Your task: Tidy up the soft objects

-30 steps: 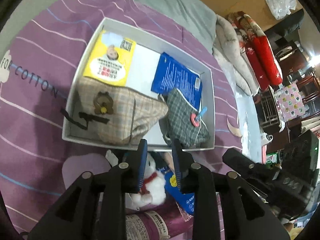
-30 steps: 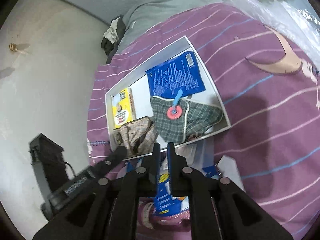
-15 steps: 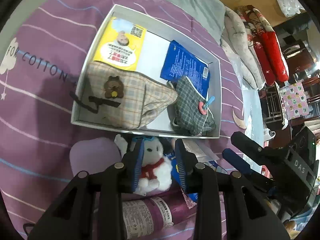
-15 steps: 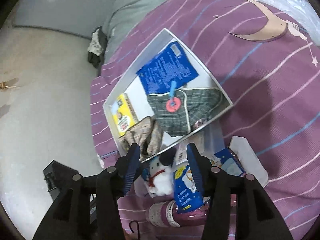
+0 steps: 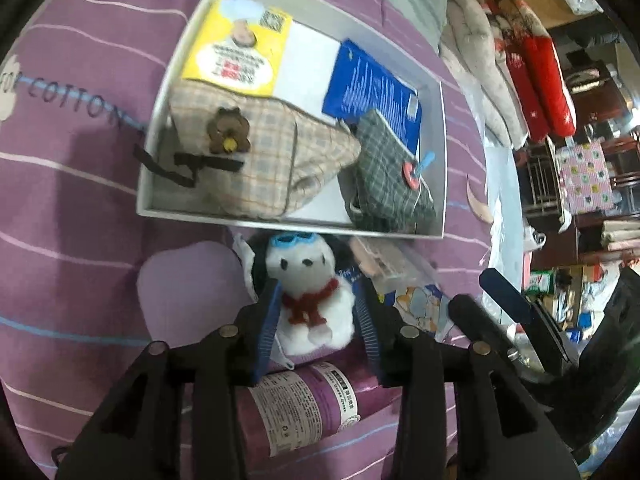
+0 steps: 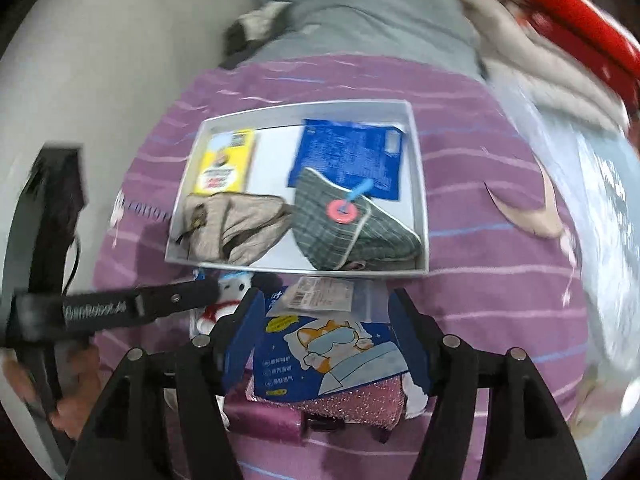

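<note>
A white plush dog point(image 5: 308, 264) with blue goggles and a red scarf lies on the purple sheet just in front of the white box point(image 5: 280, 224). My left gripper point(image 5: 316, 286) straddles its body. The jaws are opening and the pads flank the plush without squeezing it. My right gripper point(image 6: 328, 300) is opening wide over a blue eye-mask packet point(image 6: 332, 352) with a cartoon cat on it. The packet lies between the fingers, untouched. The box point(image 6: 304, 270) holds a beige plaid bag point(image 5: 256, 160), a green plaid pouch point(image 5: 388, 176), a yellow packet point(image 5: 240, 52) and a blue packet point(image 5: 372, 88).
A purple bottle point(image 5: 304, 404) lies under the plush. A clear labelled bag point(image 6: 320, 296) and a sparkly pink pouch point(image 6: 360, 400) sit by the blue packet. Folded red and grey blankets point(image 5: 532, 60) are stacked past the bed's right side, with furniture beyond.
The right gripper went from nearly shut to wide open and rolled, so the box now looks level. The left gripper widened and moved in around the plush dog.
</note>
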The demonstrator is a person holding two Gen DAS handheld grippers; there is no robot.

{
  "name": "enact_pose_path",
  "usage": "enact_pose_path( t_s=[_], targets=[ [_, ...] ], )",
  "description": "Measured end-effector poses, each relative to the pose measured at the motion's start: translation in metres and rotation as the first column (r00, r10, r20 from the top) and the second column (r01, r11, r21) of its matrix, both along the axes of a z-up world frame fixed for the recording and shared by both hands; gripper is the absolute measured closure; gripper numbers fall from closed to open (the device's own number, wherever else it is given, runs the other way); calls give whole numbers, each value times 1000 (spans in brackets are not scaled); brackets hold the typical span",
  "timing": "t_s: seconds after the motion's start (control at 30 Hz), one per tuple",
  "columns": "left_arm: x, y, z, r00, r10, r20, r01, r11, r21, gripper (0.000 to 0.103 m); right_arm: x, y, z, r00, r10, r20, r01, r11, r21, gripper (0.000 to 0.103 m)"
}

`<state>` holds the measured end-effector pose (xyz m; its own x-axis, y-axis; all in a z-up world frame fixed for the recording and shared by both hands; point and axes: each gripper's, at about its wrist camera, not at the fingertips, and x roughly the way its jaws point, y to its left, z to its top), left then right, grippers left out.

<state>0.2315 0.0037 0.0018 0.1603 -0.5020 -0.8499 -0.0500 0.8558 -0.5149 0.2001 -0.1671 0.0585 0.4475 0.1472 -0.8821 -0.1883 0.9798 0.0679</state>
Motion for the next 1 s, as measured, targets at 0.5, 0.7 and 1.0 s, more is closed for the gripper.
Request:
enact_pose_path(
  t_s=[0.5, 0.7, 1.0],
  targets=[
    [8, -15, -20, 999, -42, -28, 44, 995, 87, 57, 10, 20, -51, 991, 62, -117, -79, 986, -146, 33],
    [10, -16, -25, 999, -43, -17, 44, 995, 86, 57, 23, 4, -58, 990, -2, -142, -6, 998, -56, 33],
    [11, -7, -31, 999, -47, -11, 47, 997, 54, 57, 25, -10, -59, 987, 3, -163, 7, 998, 58, 33]
  ],
)
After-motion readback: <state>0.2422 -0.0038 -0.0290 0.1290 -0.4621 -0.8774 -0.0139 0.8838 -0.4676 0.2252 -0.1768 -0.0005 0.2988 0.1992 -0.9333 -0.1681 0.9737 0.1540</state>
